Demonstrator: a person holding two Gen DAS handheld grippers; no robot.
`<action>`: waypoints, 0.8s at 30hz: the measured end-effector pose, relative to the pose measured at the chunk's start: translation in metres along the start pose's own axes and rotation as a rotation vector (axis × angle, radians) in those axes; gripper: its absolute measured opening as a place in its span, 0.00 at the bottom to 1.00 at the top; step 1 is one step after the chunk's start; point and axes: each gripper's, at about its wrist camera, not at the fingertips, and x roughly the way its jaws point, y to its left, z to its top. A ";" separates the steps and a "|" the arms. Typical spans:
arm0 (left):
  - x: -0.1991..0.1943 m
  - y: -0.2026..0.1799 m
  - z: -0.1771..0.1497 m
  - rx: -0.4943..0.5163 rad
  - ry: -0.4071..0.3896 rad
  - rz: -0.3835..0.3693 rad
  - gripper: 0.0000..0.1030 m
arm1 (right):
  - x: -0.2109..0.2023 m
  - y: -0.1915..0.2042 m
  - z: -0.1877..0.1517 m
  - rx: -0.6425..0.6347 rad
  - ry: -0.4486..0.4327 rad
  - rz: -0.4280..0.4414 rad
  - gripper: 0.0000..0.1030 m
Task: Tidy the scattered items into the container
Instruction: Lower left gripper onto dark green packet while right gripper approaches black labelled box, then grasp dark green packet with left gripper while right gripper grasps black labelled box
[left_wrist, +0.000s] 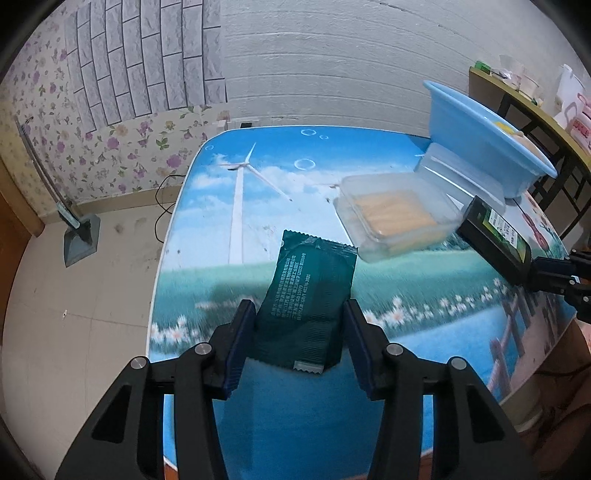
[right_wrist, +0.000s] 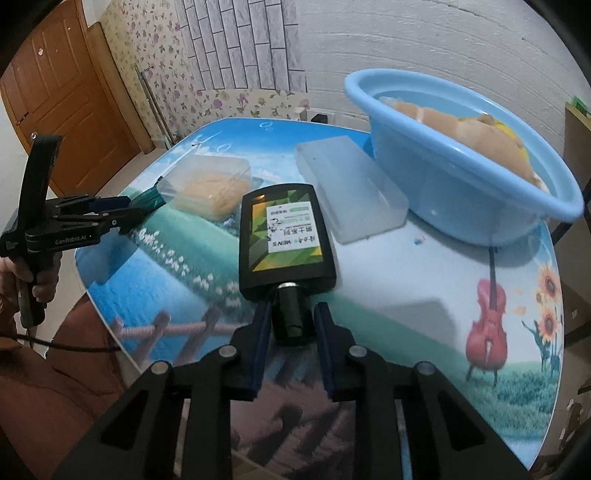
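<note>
A person's left tongs (left_wrist: 299, 314) clamp a dark green sachet (left_wrist: 312, 291) above the printed counter (left_wrist: 295, 406), while the right tongs (right_wrist: 291, 325) grip the cap of a flat black bottle (right_wrist: 286, 236) just short of the blue basin (right_wrist: 458, 192); both loads are best carried level, lifted clear of the basin's rim, and released only once over its hollow. An open clear box of yellow sticks (left_wrist: 393, 218) lies on the counter beside the basin, whose floor is hidden and whose tan contents are too blurred to name.
</note>
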 end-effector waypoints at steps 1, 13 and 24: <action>-0.002 -0.002 -0.003 0.000 0.000 0.002 0.46 | -0.002 -0.001 -0.003 0.003 -0.002 0.002 0.23; -0.026 -0.029 -0.029 0.016 0.023 -0.040 0.48 | -0.031 -0.002 -0.035 -0.014 0.011 0.011 0.23; -0.014 -0.031 -0.014 0.040 0.048 -0.056 0.53 | -0.027 -0.002 -0.024 -0.014 -0.032 -0.002 0.62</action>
